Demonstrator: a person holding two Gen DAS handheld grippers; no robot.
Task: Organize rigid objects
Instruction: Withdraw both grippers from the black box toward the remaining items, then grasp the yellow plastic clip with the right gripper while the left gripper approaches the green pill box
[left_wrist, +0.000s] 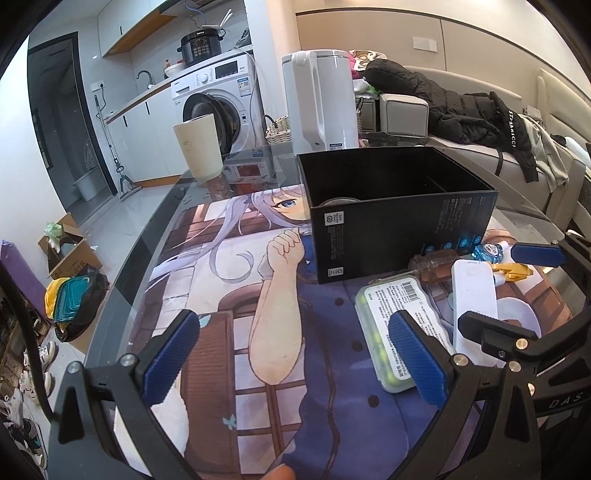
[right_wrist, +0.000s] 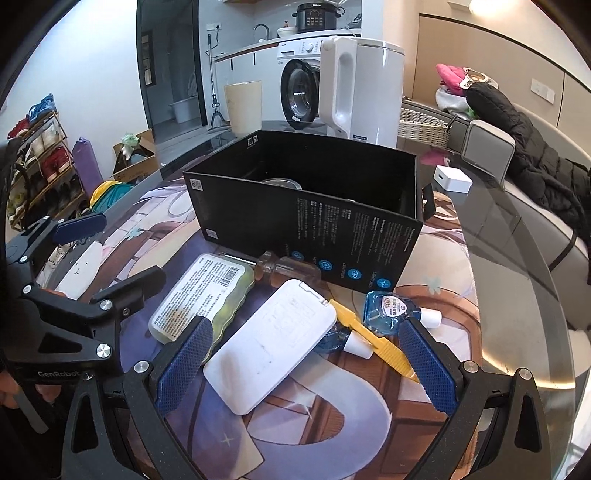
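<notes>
An open black box (left_wrist: 399, 214) (right_wrist: 314, 221) stands on the printed mat, with a round metal item (right_wrist: 280, 182) inside. In front of it lie a green case with a white label (left_wrist: 399, 325) (right_wrist: 203, 295), a white flat case (left_wrist: 474, 295) (right_wrist: 273, 343), an amber-handled screwdriver (left_wrist: 436, 264) (right_wrist: 291, 269), a yellow utility knife (left_wrist: 513, 271) (right_wrist: 373, 336) and blue pouches (left_wrist: 487, 251) (right_wrist: 388, 310). My left gripper (left_wrist: 295, 354) (right_wrist: 107, 258) is open over bare mat, left of the green case. My right gripper (right_wrist: 306, 365) (left_wrist: 513, 291) is open, its fingers either side of the white case's near end.
A white kettle (left_wrist: 321, 99) (right_wrist: 362, 88) and a cream cup (left_wrist: 199, 147) (right_wrist: 243, 107) stand behind the box. A white cube charger (right_wrist: 452, 179) sits on the glass at right. The round glass table's edge (left_wrist: 122, 280) curves close on the left; a sofa with a black jacket (right_wrist: 535, 158) is beyond.
</notes>
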